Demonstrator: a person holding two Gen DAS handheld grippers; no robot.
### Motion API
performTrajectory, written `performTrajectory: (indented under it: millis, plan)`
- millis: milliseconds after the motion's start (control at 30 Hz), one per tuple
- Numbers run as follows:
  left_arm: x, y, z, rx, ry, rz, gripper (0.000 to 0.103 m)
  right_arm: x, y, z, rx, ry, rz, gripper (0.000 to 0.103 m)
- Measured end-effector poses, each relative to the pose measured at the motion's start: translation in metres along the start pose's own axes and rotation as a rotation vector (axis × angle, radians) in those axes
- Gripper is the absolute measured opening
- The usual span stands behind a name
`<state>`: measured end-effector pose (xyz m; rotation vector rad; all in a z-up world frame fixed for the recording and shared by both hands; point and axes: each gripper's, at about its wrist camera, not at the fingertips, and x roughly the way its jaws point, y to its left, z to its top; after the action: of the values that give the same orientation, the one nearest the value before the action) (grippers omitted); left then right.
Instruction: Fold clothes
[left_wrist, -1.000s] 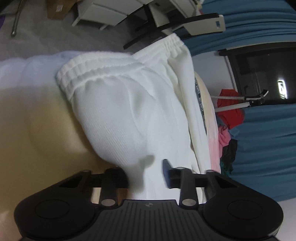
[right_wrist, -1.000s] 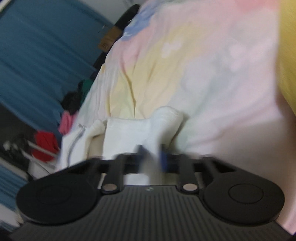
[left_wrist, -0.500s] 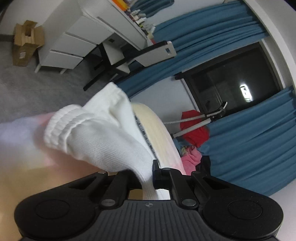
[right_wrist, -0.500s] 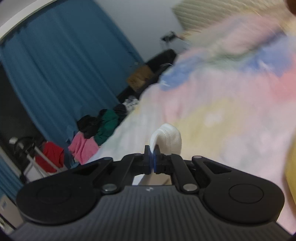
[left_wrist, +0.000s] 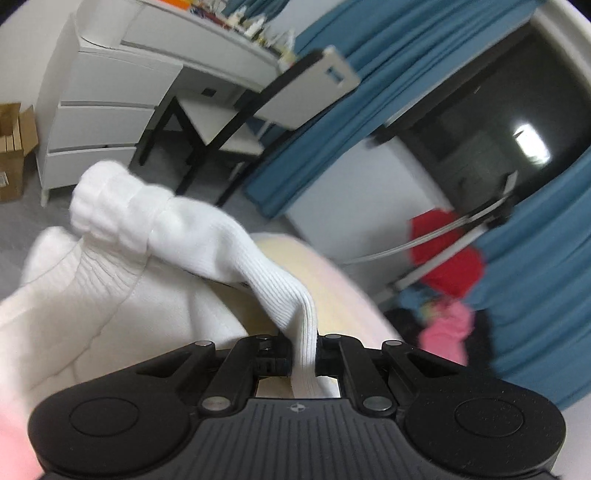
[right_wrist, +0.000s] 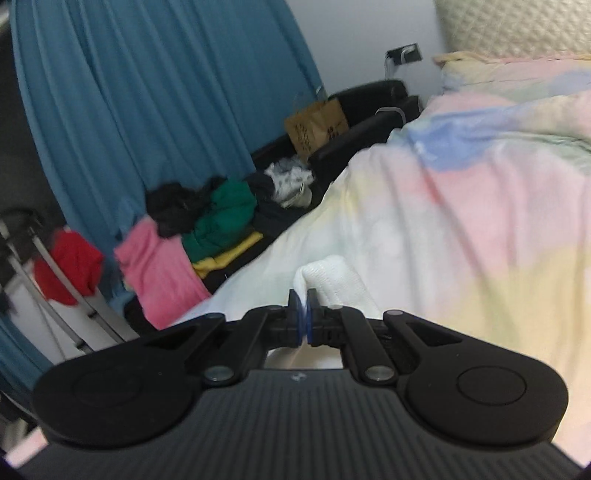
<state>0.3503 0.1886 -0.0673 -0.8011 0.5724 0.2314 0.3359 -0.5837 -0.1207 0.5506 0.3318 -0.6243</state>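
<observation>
White ribbed garment (left_wrist: 207, 236), lifted off the bed (right_wrist: 461, 221), elastic cuffed edge bunched far left. Pinched in the left gripper (left_wrist: 304, 339), closed tight on a narrow fold near the right side. Other end (right_wrist: 332, 280) clamped in the right gripper (right_wrist: 303, 317), pads nearly meeting on thin cloth. Pastel duvet spreading right and far, open surface there. Clothes pile (right_wrist: 207, 221) off the bed's left edge, blue curtain (right_wrist: 147, 92) behind. White desk (left_wrist: 147, 66) and chair (left_wrist: 258, 107) far left.
</observation>
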Motion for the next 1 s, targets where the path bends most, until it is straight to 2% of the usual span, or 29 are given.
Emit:
performTrajectory:
  millis: [167, 267, 333, 367, 400, 433, 533, 600, 700, 733, 833, 1000]
  plan:
    - [0.083, -0.012, -0.009, 0.086, 0.060, 0.141, 0.007, 0.059, 0.020, -0.035, -0.110, 0.041, -0.025, 0.006]
    - [0.096, -0.018, -0.011, 0.115, 0.066, 0.160, 0.011, 0.073, 0.017, -0.044, -0.093, 0.067, -0.017, 0.009]
    - [0.095, -0.019, -0.010, 0.138, 0.075, 0.147, 0.014, 0.073, 0.011, -0.043, -0.058, 0.079, 0.011, 0.017]
    - [0.092, -0.021, -0.009, 0.153, 0.075, 0.134, 0.014, 0.070, 0.008, -0.041, -0.041, 0.087, 0.024, 0.019]
    - [0.086, -0.020, -0.009, 0.163, 0.077, 0.117, 0.020, 0.066, 0.005, -0.039, -0.024, 0.091, 0.038, 0.025]
    - [0.080, -0.020, -0.009, 0.172, 0.079, 0.101, 0.032, 0.057, 0.001, -0.038, -0.009, 0.085, 0.051, 0.032]
    - [0.051, -0.019, -0.012, 0.199, 0.058, 0.051, 0.050, 0.024, -0.009, -0.037, 0.020, 0.052, 0.088, 0.052]
    - [0.026, -0.015, -0.017, 0.188, 0.049, 0.024, 0.061, -0.003, -0.022, -0.043, 0.062, 0.061, 0.120, 0.055]
    - [-0.010, 0.002, -0.026, 0.155, 0.077, 0.004, 0.072, -0.042, -0.041, -0.052, 0.124, 0.075, 0.167, 0.056]
    - [-0.023, 0.010, -0.029, 0.134, 0.087, -0.003, 0.074, -0.056, -0.048, -0.055, 0.145, 0.080, 0.183, 0.060]
    - [-0.063, 0.044, -0.045, 0.037, 0.113, -0.055, 0.083, -0.089, -0.067, -0.070, 0.213, 0.113, 0.229, 0.060]
    - [-0.052, 0.069, -0.055, -0.044, 0.113, -0.048, 0.083, -0.082, -0.073, -0.102, 0.282, 0.247, 0.279, 0.060]
